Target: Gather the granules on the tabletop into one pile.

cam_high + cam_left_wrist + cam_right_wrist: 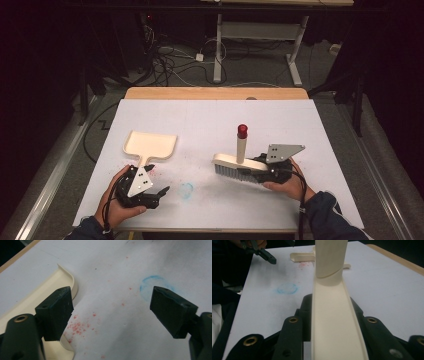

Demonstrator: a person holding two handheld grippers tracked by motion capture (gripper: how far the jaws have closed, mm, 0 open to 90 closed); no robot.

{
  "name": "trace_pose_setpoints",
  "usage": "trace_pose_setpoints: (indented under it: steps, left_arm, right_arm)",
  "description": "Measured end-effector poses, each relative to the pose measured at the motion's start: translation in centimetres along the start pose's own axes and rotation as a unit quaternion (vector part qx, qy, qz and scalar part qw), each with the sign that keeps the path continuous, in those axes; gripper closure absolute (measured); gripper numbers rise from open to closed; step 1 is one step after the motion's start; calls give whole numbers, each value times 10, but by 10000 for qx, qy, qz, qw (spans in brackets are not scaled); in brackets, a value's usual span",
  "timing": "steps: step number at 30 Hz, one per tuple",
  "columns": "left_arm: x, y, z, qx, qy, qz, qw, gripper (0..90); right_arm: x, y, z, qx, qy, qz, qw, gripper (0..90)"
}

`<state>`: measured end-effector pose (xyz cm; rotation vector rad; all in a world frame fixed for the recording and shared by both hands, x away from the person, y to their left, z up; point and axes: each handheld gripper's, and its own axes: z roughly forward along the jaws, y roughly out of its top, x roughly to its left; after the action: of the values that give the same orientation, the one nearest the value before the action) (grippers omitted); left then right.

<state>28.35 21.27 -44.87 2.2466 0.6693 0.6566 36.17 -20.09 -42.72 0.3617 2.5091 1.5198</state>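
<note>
we are gripping the light, stiff plastic brush by its back in the right gripper, while the left gripper is holding its fingers wide and empty beside the dustpan.

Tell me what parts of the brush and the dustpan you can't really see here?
- Brush: in the right gripper view its bristles are hidden under its own cream back, and the top edge cuts off its handle.
- Dustpan: in the left gripper view the near jaw covers part of it and the left edge cuts off the rest.
- Red crumbs: too small in the high view to tell what they are.
- Right gripper: in the high view its grey plate hides where the jaws meet the brush.
</note>
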Motion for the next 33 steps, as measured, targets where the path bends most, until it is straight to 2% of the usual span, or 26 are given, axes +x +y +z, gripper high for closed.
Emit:
trace_pose_setpoints:
  steps: [7,12,16,19,25,27,31,33]
  left_arm:
    - [1,0,-5,-75,80,-8,9999,180]
    - [3,1,-6,-100,154,-20,9998,180]
    - [3,2,-6,-92,187,-9,9998,181]
    - [4,2,-7,-115,258,-20,9996,180]
    - [4,1,-10,-172,415,-74,9990,180]
    - [4,-1,-11,-168,402,-104,9990,180]
    - [2,-2,-12,-162,338,-122,9992,180]
    - [1,-2,-11,-140,315,-79,9994,180]
  right_arm:
    - [18,10,-41,45,-325,255,9991,673]
    - [24,5,-68,164,-585,493,9969,672]
    - [24,-3,-87,208,-678,760,9946,672]
    - [23,-8,-101,228,-855,1084,9902,671]
    - [17,-19,-117,510,-1128,1673,9781,672]
    - [13,-23,-121,570,-1051,1897,9745,672]
    - [5,-25,-123,644,-863,2129,9711,672]
    - [0,-28,-123,717,-693,2317,9677,672]
